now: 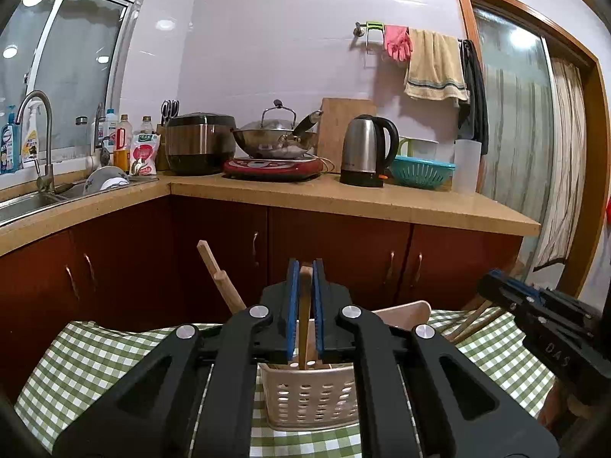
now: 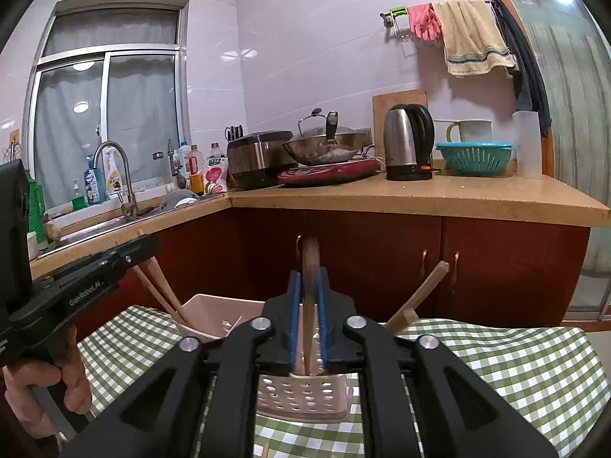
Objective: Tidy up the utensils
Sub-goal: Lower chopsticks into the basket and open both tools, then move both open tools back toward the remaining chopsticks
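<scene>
A beige perforated utensil basket [image 1: 309, 397] stands on a green checked tablecloth [image 1: 88, 358]. My left gripper [image 1: 305, 271] is shut on a wooden utensil handle [image 1: 304, 328] whose lower end is in the basket. A wooden spatula handle [image 1: 219, 278] leans out of the basket to the left. My right gripper [image 2: 308, 278] is shut on a brown wooden utensil [image 2: 310, 263] standing in the basket [image 2: 301, 397]. Wooden chopsticks [image 2: 158, 286] and another wooden handle [image 2: 420, 294] lean out of it. The right gripper also shows in the left wrist view [image 1: 542, 313].
Dark red cabinets [image 1: 336, 259] under a tan countertop [image 1: 362, 198] stand just behind the table. On the counter are a kettle [image 1: 366, 149], a wok [image 1: 275, 137], a rice cooker [image 1: 198, 145] and a teal colander [image 1: 420, 170]. A sink [image 1: 26, 202] is at left.
</scene>
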